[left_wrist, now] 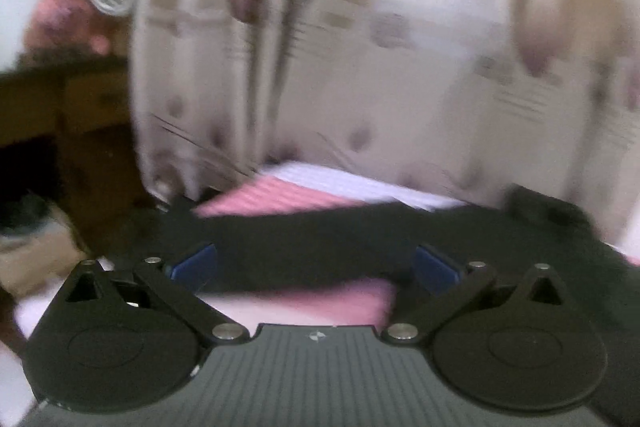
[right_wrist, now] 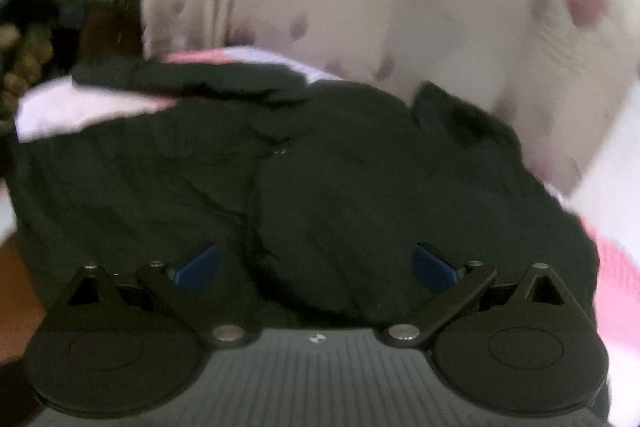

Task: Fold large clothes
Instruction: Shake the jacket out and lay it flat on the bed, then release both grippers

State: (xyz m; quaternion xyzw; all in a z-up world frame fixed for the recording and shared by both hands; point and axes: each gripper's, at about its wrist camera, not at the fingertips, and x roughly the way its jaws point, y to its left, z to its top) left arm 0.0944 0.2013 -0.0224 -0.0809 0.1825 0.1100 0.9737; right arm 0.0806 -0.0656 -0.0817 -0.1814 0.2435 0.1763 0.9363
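Item: left gripper (left_wrist: 314, 263), nearest in its own view, jaws spread wide with nothing between the blue pads (left_wrist: 196, 263); it hovers over the near hem of the black garment (left_wrist: 360, 239), placed, by judgement, to take a fresh edge. Item: right gripper (right_wrist: 316, 265), likewise spread and empty, poised above the garment's bulk, no pad pressing cloth. Item: black garment, the task's thing, a large dark piece lying rumpled and partly doubled over itself, one long flap (right_wrist: 188, 81) stretched across its far side; folding looks begun, not finished. Item: pink-and-white striped bedcover (left_wrist: 280, 195), under the garment and showing on all sides of it, soft enough that creases may not hold sharp. Item: patterned cream curtain (left_wrist: 360, 47), hanging just beyond the garment's far edge. Item: dark wooden furniture (left_wrist: 60, 107), left of the curtain, bearing a blurred pink bundle (left_wrist: 64, 23) that cannot be identified.
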